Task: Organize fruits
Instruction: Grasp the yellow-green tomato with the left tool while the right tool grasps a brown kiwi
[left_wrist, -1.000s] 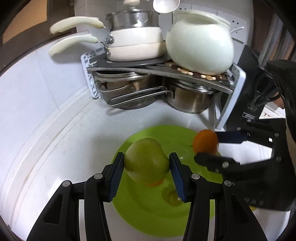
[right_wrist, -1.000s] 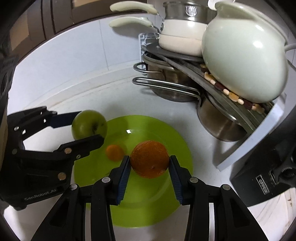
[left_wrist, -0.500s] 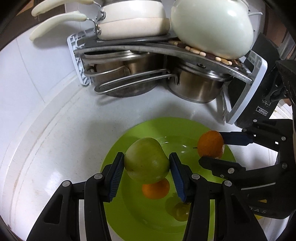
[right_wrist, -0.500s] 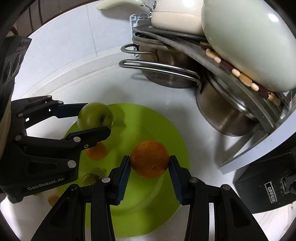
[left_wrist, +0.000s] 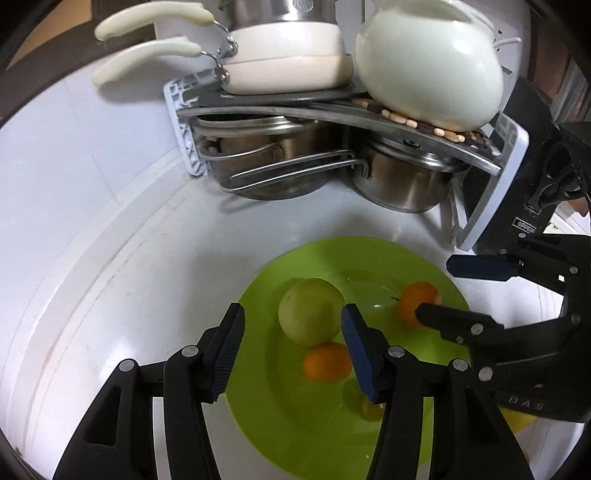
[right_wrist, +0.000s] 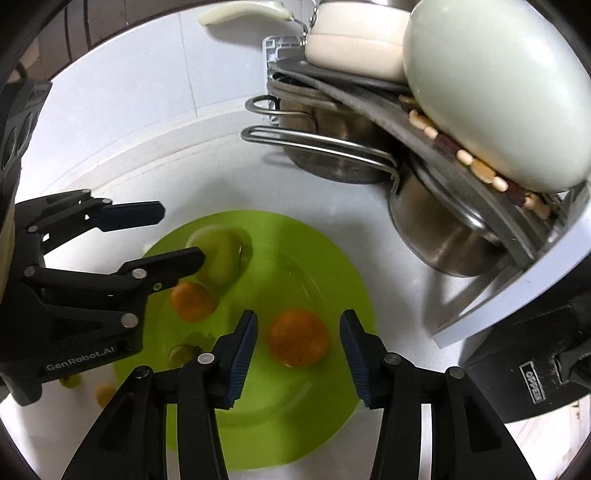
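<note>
- Left gripper (left_wrist: 293, 330) has just been opening, blue pads now clear of the round green apple (left_wrist: 310, 311), which sits on the lime-green plastic plate (left_wrist: 406, 254)
- Right gripper (right_wrist: 297, 352) same deal, jaws just spread apart, big orange (right_wrist: 297, 338) loose between them on that plate
- small orange (left_wrist: 327, 362) lies right by the apple
- steel pots (left_wrist: 402, 181) under the rack behind

The left claw (right_wrist: 177, 240) reads "GenRobot.AI"; the black appliance (right_wrist: 532, 380) reads "OPPEIN".

A home kitchen: pots (left_wrist: 402, 184) stacked on a rack (left_wrist: 184, 122) against white tiles.
</note>
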